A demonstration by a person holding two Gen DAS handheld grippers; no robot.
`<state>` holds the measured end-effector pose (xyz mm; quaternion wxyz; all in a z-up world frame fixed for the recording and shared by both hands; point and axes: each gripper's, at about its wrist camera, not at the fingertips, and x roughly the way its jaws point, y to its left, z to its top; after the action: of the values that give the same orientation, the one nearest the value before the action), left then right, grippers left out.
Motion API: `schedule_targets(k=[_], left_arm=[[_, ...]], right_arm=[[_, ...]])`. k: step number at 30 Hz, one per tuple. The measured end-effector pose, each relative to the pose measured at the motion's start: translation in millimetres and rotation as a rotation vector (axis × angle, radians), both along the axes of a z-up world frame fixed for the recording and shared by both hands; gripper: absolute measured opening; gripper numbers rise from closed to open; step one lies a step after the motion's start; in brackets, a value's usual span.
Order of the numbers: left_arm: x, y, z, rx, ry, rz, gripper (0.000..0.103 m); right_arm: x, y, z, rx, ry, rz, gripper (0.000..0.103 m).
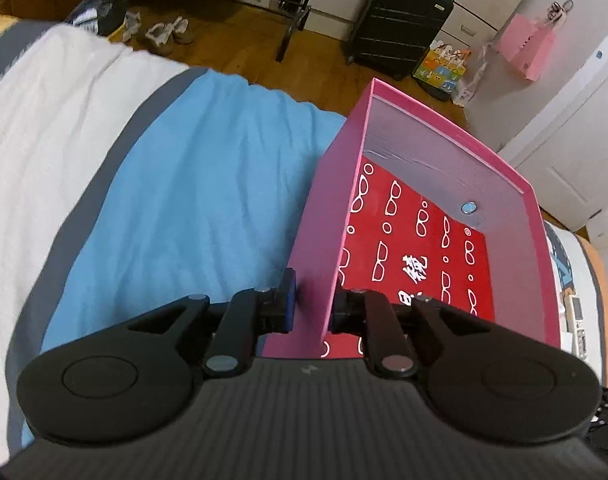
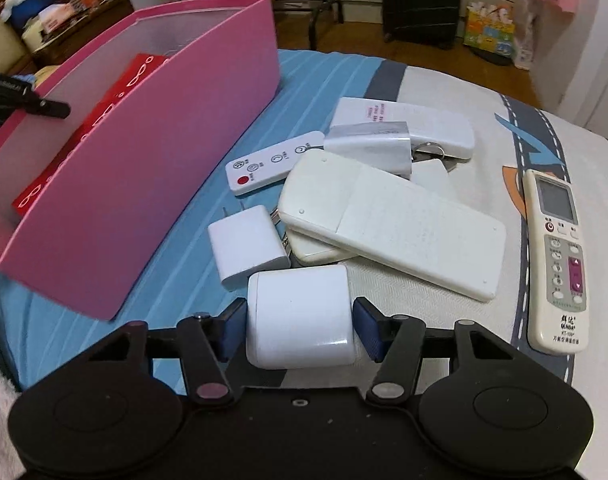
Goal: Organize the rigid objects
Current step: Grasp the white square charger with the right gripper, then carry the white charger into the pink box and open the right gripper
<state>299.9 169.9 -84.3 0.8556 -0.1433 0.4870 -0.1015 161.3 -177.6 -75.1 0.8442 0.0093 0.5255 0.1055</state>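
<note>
A pink box [image 1: 328,220] stands on the blue bedspread; a red case with white glasses print [image 1: 424,248] lies inside. My left gripper [image 1: 312,304] straddles the box's near wall, one finger outside and one inside, closed on it. In the right wrist view the pink box [image 2: 175,152] is at left, with a left finger [image 2: 43,106] over its rim. My right gripper [image 2: 299,324] has its blue pads against both sides of a white charger block [image 2: 301,316]. A pile of white remotes [image 2: 392,216], a small plug adapter [image 2: 247,246] and a slim remote with a red button [image 2: 271,162] lie beyond.
A white air-conditioner remote [image 2: 558,256] lies apart at the right on the patterned sheet. A black suitcase [image 1: 400,20] and a coloured box [image 1: 444,66] stand on the wooden floor beyond the bed. A white blanket [image 1: 43,120] covers the left.
</note>
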Motion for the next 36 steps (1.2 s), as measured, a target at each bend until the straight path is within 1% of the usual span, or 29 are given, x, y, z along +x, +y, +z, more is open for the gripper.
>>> schedule_targets(k=[4,7,10,14,16,19,21,23,25,26,28,30,33,36], left_arm=[[1.6,1.5,-3.5,-0.018,0.021,0.006,0.013],[0.0,-2.7,-3.4,-0.008,0.041,-0.007,0.013],[-0.7,-3.7,-6.2,-0.001,0.063,-0.003,0.013],[-1.2,-1.0,-6.6,-0.009,0.068,0.008,0.013],[0.1,-1.4,-7.5,-0.012,0.08,0.021,0.013],[-1.6,-5.7,-5.6,0.001,0.074,0.015,0.013],[-1.7,-5.4,-7.1,0.0,0.071,0.009,0.013],[-3.4,-2.0,-8.8,-0.007,0.066,0.006,0.012],[-4.2,-2.4,-9.1,-0.003,0.06,-0.003,0.012],[-4.4,-3.6,-8.9,0.004,0.059,-0.008,0.012],[-5.4,-5.9,-7.8,0.018,0.056,-0.019,0.012],[-5.8,-6.2,-6.9,0.021,0.058,-0.028,0.012],[-5.7,-7.0,-5.2,0.03,0.056,-0.053,0.012],[-8.7,-7.6,-3.1,0.041,0.034,-0.086,0.012]], right_arm=[[-0.3,-3.7,1.2,0.019,-0.008,-0.028,0.062],[-4.4,-6.2,-0.7,0.042,-0.022,-0.082,0.063],[-9.4,-2.6,0.7,0.034,-0.04,-0.109,0.062],[-16.8,-2.4,5.6,0.077,-0.056,-0.141,0.062],[-24.0,2.1,11.7,0.073,-0.065,-0.153,0.062],[-35.2,18.9,34.9,0.044,-0.11,-0.109,0.062],[-40.7,30.6,64.6,0.042,-0.186,-0.086,0.062],[-43.1,41.9,97.9,0.069,-0.264,-0.062,0.062],[-38.6,54.9,124.9,0.11,-0.306,-0.001,0.062],[-31.3,64.6,137.5,0.139,-0.314,0.041,0.063],[-13.1,80.9,148.5,0.191,-0.289,0.08,0.063],[11.7,103.7,148.0,0.21,-0.213,0.096,0.063],[50.1,136.5,129.8,0.228,-0.097,0.108,0.063],[86.2,156.0,104.7,0.256,0.016,0.072,0.062]])
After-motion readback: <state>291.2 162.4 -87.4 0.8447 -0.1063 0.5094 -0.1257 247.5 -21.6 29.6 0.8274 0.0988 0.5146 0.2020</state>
